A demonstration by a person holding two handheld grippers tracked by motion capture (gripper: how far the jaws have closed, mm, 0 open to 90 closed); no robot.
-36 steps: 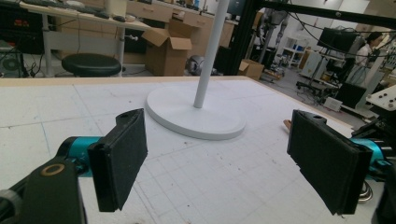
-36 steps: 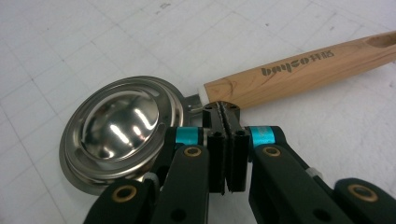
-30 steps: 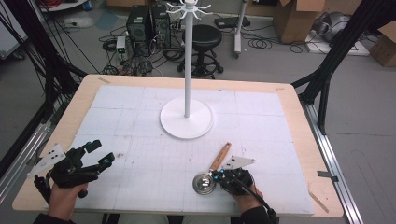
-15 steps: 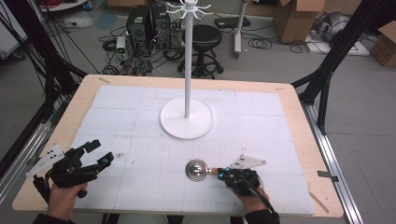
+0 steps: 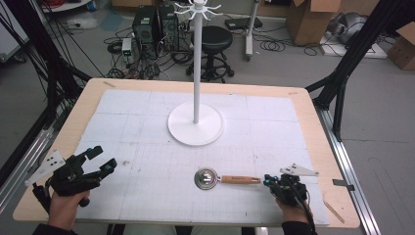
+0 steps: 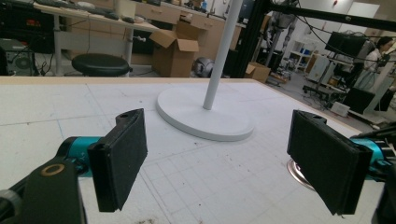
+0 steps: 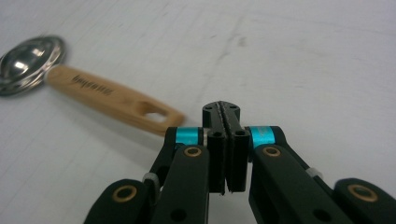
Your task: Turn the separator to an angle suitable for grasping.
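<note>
Scoop point(image 5: 226, 178): lies flat on the white mat, near the front of the desk, right of centre; round metal bowl point(image 7: 29, 63) at its left end, wooden handle point(image 7: 114, 100) pointing right toward the right gripper; slot hole near the handle's end.
Right gripper point(image 5: 270, 182): low over the mat just beyond the handle's end; fingers point(image 7: 217, 140) pressed together with nothing between them; handle tip lies just beside them, apart, to their left in the right gripper view.
Stand point(image 5: 195, 117): white pole on a round white base, mid-desk, well behind the scoop; hooked top.
Left gripper point(image 5: 102, 159): front left of the desk, well apart from the scoop; fingers point(image 6: 121, 156) spread wide, holding nothing.
Desk point(image 5: 313, 127): pale wood edge around a white gridded mat point(image 5: 127, 127).
</note>
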